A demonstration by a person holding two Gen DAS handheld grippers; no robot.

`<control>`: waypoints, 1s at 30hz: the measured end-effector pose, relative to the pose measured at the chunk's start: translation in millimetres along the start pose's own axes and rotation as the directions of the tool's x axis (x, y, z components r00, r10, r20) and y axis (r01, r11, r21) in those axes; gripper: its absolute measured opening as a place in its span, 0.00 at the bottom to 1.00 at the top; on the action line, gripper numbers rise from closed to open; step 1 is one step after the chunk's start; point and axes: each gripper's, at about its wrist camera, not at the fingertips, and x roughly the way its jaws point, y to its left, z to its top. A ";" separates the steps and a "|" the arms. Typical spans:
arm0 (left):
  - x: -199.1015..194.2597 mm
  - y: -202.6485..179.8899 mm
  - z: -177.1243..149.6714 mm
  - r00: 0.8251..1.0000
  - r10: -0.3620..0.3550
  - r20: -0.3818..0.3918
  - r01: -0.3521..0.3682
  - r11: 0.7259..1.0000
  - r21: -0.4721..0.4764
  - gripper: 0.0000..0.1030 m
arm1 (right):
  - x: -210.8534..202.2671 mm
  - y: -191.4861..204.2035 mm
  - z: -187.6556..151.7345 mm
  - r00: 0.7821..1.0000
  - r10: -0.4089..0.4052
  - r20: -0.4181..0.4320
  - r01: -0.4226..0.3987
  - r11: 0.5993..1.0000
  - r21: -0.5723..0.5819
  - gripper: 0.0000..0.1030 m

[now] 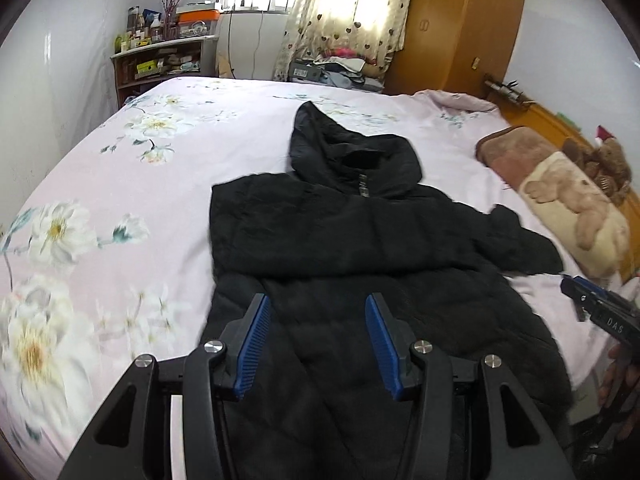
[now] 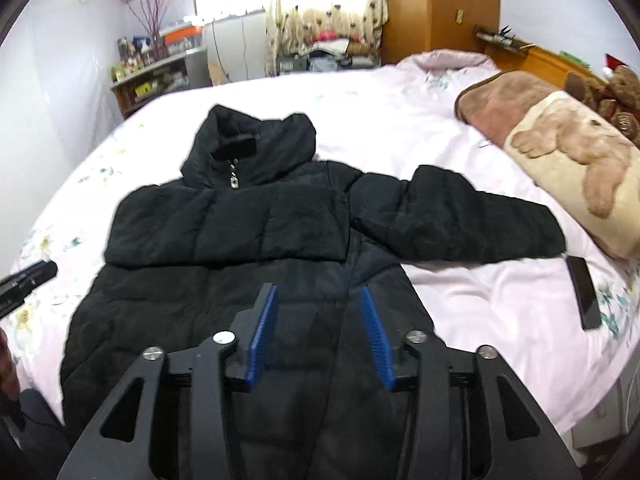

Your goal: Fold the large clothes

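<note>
Blue-padded fingers of my left gripper [image 1: 318,344] stand about half apart with nothing between them, and the black padded jacket [image 1: 360,248] lies flat just below and ahead of them. My right gripper [image 2: 318,338] looks the same: jaws partly parted, empty, hovering over the jacket's lower front.

What the coming move turns on, I judge, is the outstretched sleeve [image 2: 460,216]. It lies ahead and to the right of my right jaws, its long axis running sideways across the bed [image 2: 460,128], at right angles to the jacket's body, which runs straight away from both jaws toward the hood [image 2: 248,140]. The right hand is clearly nearer that sleeve; the other sleeve already lies folded across the chest.

By my count: one jacket, one hood, one sleeve left out, two grippers, one flat dark object [image 2: 584,296] right of the right jaws, one folded blanket [image 2: 560,148] beyond it.
</note>
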 end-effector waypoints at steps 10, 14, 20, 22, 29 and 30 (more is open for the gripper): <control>-46.1 -25.6 -14.5 0.998 -0.055 0.032 0.055 0.998 0.014 0.50 | -68.1 11.9 -28.9 0.998 0.023 0.054 -0.021 0.999 -0.042 0.45; -56.3 -32.8 -13.8 0.997 -0.056 0.049 0.054 0.998 0.028 0.50 | -76.6 8.0 -33.3 0.998 0.008 0.066 -0.005 0.999 -0.035 0.45; -55.3 -43.6 -15.6 0.997 -0.063 0.045 0.062 0.998 0.034 0.50 | -84.9 -2.7 -34.6 0.996 -0.002 0.087 0.003 1.000 -0.021 0.45; -53.2 -48.7 -16.1 0.997 -0.065 0.040 0.064 0.997 0.039 0.50 | -85.6 -7.2 -35.0 0.996 -0.010 0.091 0.012 1.000 -0.016 0.45; -39.6 -63.1 -7.4 0.998 -0.061 0.025 0.059 0.996 0.065 0.50 | -75.8 -30.0 -31.3 0.995 -0.031 0.091 0.030 0.999 0.018 0.45; -36.4 -64.8 -5.8 0.998 -0.057 0.022 0.055 0.996 0.070 0.50 | -72.9 -33.9 -30.6 0.996 -0.037 0.086 0.035 0.999 0.024 0.45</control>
